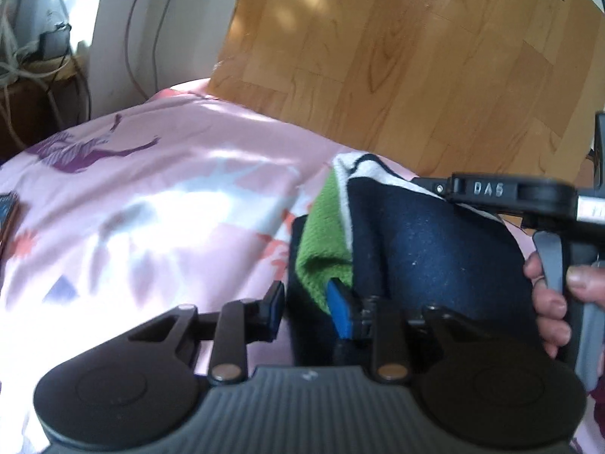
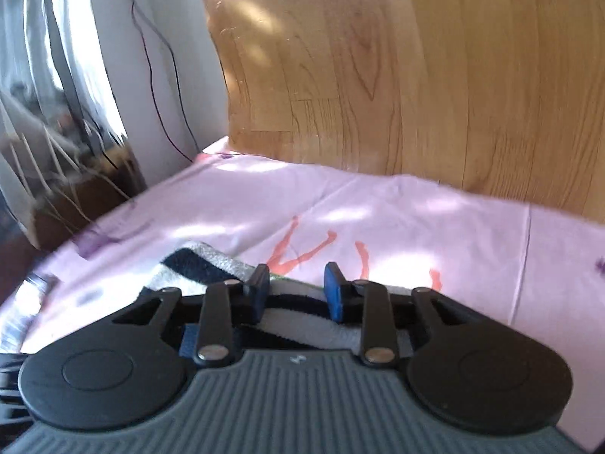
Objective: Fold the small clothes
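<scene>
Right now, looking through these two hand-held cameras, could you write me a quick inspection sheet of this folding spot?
Surface: pink printed bedsheet, sunlit patches, some creases.
Job's things: navy garment with green cloth tucked in its fold and a white-and-navy striped part behind.
Clutter: dark flat object at the sheet's left edge, unclear what it is.
Grippers: left gripper has its jaws apart, right finger in the fold, the other at the cloth's edge; not clearly pinching. Right gripper has its jaws apart over the striped cloth, no grip seen. A hand holds its handle.
Cables: thin dark wires hang down the wall.
Surroundings: wooden headboard, white wall, cluttered corner at left.
</scene>
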